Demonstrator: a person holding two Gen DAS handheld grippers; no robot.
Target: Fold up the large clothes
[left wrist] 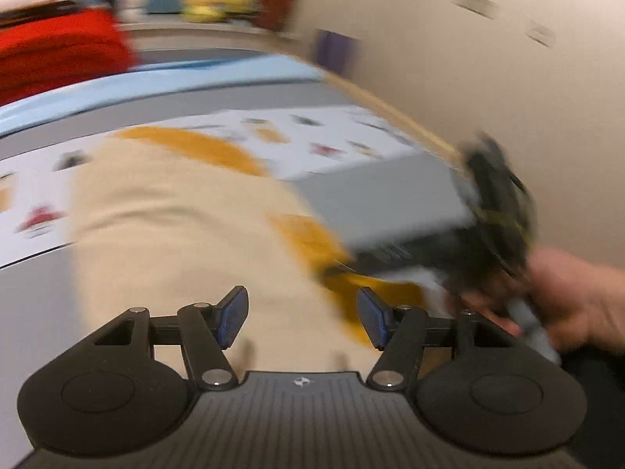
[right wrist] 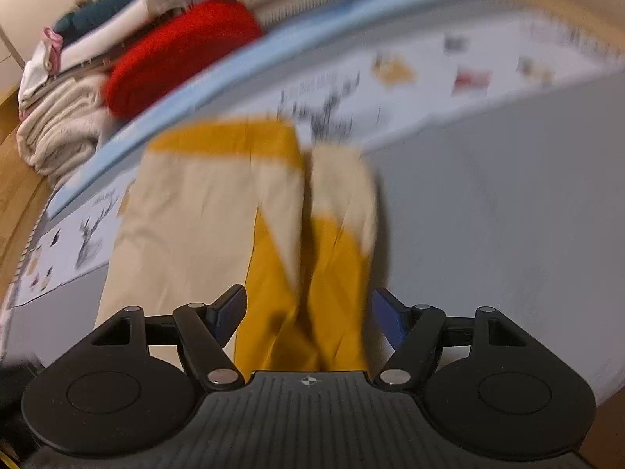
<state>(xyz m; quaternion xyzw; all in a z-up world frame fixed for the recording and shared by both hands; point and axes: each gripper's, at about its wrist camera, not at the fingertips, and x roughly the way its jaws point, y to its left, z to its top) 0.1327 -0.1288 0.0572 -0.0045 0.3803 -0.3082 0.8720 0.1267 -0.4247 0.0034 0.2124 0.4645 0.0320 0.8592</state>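
Left gripper (left wrist: 302,318): jaws were spread, nothing pinched; cream cloth lay below them.
Right gripper (right wrist: 308,318): jaws were spread; the mustard fold was seen between the pads, untouched.
Garment (right wrist: 203,203): cream-and-mustard piece was laid flat on the grey sheet (right wrist: 488,215); its right edge was bordered by bare sheet.
Right hand (left wrist: 578,301): was seen at the garment's right edge.
Writing: no legible text; printed cloth (right wrist: 410,74) was blurred.
Far end: red fabric (right wrist: 175,54) and stacked clothes (right wrist: 62,125) were piled.
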